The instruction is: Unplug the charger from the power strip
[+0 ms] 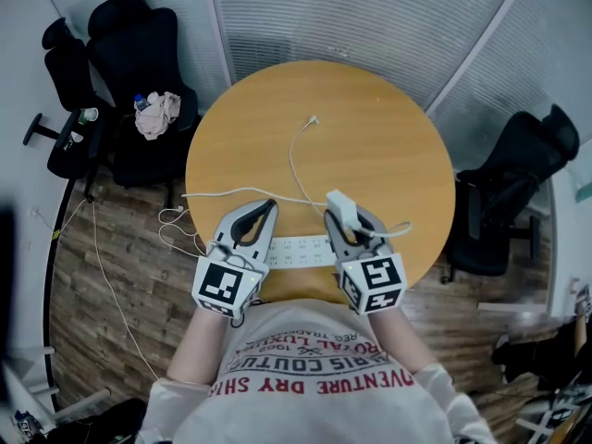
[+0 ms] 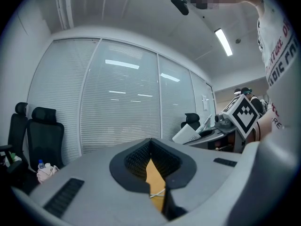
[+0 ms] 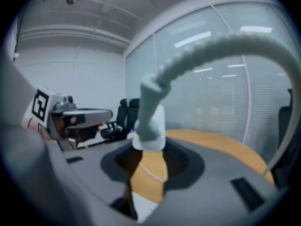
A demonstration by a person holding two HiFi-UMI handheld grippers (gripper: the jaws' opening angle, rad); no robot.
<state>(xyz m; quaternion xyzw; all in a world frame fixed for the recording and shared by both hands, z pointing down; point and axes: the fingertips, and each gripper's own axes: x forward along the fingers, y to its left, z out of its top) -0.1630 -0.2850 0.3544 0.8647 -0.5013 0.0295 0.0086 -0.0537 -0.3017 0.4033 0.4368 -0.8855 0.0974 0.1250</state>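
A white power strip (image 1: 301,250) lies along the near edge of the round wooden table (image 1: 370,146). My right gripper (image 1: 344,213) is shut on a white charger (image 1: 339,205), held just beyond the strip and apart from it. In the right gripper view the charger (image 3: 151,124) sits between the jaw tips of the right gripper (image 3: 149,142), its thick cable (image 3: 211,51) arching overhead, and the strip (image 3: 143,206) shows below. My left gripper (image 1: 269,206) hovers over the strip's left end, tips together, nothing held. The left gripper view shows the left gripper (image 2: 151,142) and table through a narrow slit.
A thin white cable (image 1: 294,160) runs across the table to a loose end (image 1: 314,118). Black office chairs stand at the left (image 1: 139,63) and right (image 1: 518,183); a cloth (image 1: 159,114) lies on the left one. Cables (image 1: 111,276) trail on the wooden floor.
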